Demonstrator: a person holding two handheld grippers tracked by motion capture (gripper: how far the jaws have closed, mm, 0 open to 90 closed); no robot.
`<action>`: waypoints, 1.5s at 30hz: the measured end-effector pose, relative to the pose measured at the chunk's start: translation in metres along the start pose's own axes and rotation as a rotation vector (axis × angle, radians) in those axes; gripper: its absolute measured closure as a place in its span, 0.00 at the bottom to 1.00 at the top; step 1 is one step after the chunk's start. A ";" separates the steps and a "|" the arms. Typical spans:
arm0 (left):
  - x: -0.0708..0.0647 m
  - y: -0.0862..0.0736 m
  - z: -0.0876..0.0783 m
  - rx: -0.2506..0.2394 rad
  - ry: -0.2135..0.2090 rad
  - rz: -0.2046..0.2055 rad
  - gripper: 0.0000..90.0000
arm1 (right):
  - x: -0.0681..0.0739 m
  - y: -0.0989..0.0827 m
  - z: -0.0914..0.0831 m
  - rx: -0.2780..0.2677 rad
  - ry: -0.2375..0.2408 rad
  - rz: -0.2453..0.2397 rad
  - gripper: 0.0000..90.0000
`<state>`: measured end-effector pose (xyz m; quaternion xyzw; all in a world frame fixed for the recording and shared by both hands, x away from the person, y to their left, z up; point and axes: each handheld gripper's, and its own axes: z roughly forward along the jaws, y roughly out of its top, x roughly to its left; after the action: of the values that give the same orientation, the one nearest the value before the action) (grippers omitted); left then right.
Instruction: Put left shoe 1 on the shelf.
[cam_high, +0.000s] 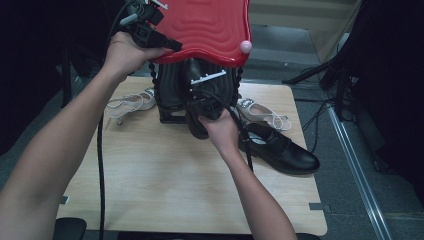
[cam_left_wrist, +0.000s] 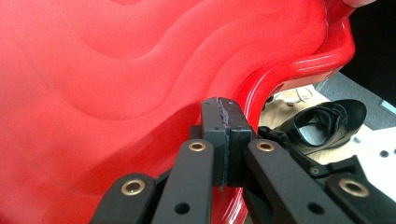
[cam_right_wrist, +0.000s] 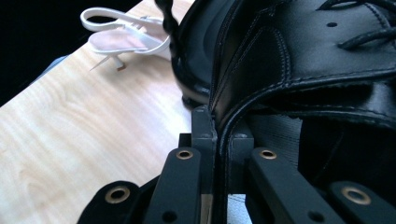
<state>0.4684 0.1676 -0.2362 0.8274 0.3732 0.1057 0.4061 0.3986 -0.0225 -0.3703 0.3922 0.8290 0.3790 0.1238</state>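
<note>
The left gripper (cam_high: 172, 45) is up at the top of the high view, its jaws pressed together, right against the edge of the red lid (cam_high: 210, 27). In the left gripper view the two pads sit flush with no gap, the wavy red surface (cam_left_wrist: 116, 84) just behind them; whether any of the rim is actually caught between them is hard to say from here. The lid is tilted up, and its far side is cut off by the top of the frame.

Under it stands a dark ribbed bin (cam_high: 172, 92), mostly hidden by the lid and the hands, so its inside cannot be made out.

The right gripper (cam_high: 197, 112) is in front of the bin, pinching a black shoe (cam_high: 197, 125) by the collar. The right gripper view confirms it: the leather edge (cam_right_wrist: 224, 126) runs straight down between the two pads, jaws clamped on it. Most of that shoe hides behind the right hand (cam_high: 222, 132) in the high view.

On the wooden table (cam_high: 165, 190) the second black shoe (cam_high: 282, 150) lies to the right, well apart from the bin. One white sandal (cam_high: 130, 102) lies left of the bin, another white sandal (cam_high: 262, 114) just right of it, partly hidden by the cable.
</note>
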 end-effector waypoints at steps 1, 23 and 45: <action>0.000 0.000 0.000 0.002 -0.002 0.003 1.00 | -0.001 0.002 0.005 -0.005 -0.011 0.000 0.97; 0.000 0.000 0.000 0.005 0.002 0.004 1.00 | -0.003 0.018 0.040 -0.107 -0.070 0.044 0.96; 0.000 -0.001 0.000 -0.003 0.006 0.000 1.00 | 0.003 0.022 0.048 -0.074 -0.015 0.051 0.69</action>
<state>0.4680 0.1684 -0.2367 0.8265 0.3744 0.1085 0.4061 0.4331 0.0145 -0.3864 0.4112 0.8031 0.4095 0.1348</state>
